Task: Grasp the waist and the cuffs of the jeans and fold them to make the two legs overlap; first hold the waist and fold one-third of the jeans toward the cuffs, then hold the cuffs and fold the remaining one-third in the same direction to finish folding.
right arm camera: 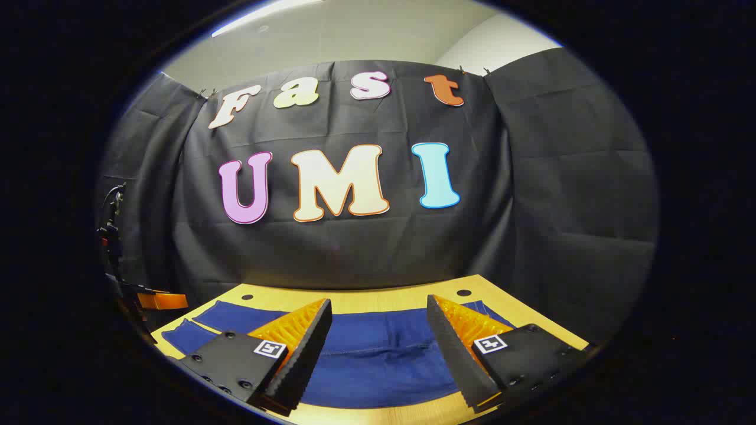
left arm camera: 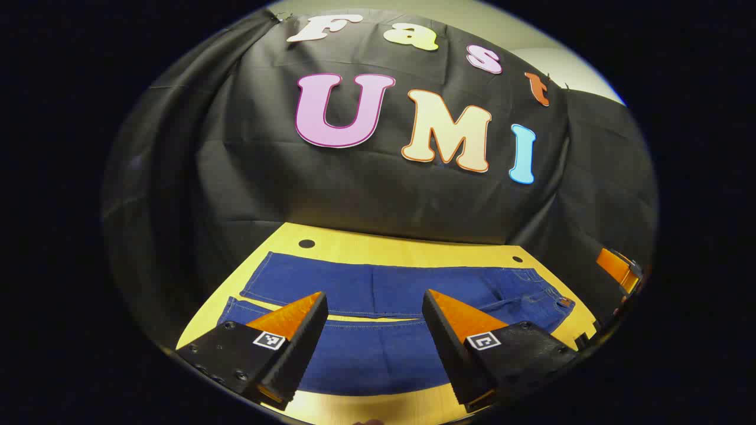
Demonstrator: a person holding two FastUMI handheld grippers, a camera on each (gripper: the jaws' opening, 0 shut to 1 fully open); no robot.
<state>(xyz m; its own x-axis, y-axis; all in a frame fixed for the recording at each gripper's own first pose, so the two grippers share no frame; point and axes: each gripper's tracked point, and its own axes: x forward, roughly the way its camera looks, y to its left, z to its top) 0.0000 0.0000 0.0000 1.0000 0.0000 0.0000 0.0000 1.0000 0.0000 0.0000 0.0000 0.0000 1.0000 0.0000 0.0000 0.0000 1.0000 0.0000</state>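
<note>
The jeans point(left arm camera: 378, 307) lie flat and unfolded on the yellow tabletop point(left arm camera: 390, 248), legs side by side, waist toward the right in the left gripper view. The left tool point(left arm camera: 374, 307) hovers above the legs with its fingers spread, pinching nothing. The right tool point(right arm camera: 378, 313) (also spread wide) hangs over the jeans point(right arm camera: 378, 354), holding nothing, apart from the cloth.
</note>
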